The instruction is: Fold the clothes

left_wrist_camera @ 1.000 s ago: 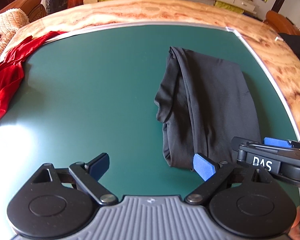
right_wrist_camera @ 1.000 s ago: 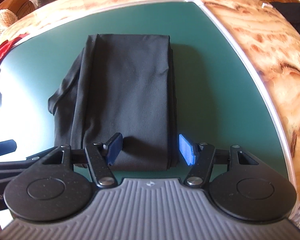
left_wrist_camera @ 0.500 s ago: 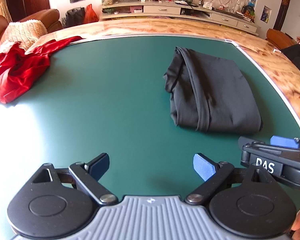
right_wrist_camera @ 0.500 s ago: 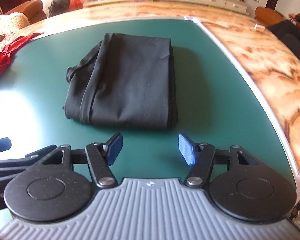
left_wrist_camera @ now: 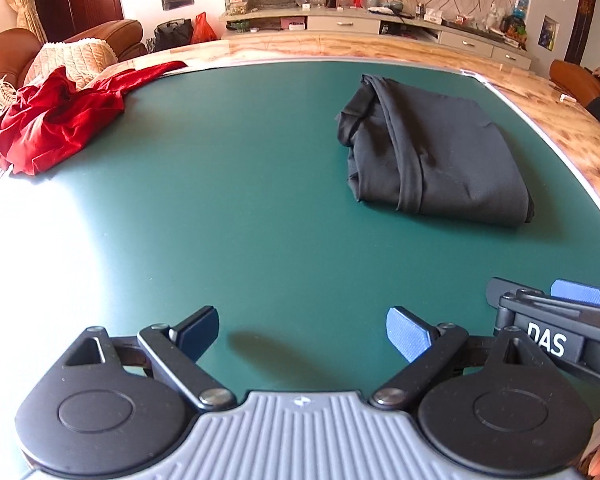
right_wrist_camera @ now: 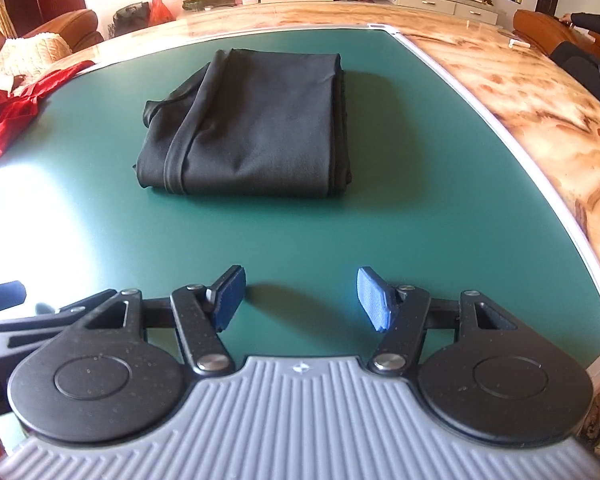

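Black garment folded; left view alone shows whole red cloth.

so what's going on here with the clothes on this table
A person is folding clothes with a pair of hand-held tongs. The black garment lies folded in a neat rectangle on the green table. Both the left tongs and the right tongs are open and empty, hovering over bare table short of it. A crumpled red garment sits unfolded at the far left edge, probably next in line.
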The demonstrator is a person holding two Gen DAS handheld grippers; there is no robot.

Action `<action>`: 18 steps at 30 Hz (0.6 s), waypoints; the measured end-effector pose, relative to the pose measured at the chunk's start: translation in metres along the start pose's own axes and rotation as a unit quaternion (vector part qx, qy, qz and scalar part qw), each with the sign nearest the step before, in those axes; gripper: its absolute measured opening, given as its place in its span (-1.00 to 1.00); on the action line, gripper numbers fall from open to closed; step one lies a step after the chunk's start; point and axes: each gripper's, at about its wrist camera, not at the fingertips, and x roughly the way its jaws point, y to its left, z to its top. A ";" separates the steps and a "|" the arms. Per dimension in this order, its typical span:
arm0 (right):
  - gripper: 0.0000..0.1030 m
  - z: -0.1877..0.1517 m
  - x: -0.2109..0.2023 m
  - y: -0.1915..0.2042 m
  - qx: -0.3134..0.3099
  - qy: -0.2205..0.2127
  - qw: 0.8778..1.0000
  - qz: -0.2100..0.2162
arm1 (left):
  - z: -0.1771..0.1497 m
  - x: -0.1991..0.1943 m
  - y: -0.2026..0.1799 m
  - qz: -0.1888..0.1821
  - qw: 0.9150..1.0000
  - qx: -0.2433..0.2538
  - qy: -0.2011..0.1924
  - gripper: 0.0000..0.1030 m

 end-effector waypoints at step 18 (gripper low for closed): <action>0.39 -0.021 -0.002 -0.004 -0.011 -0.055 0.998 -0.005 | -0.024 0.003 -0.001 0.004 0.999 0.007 -0.052 0.99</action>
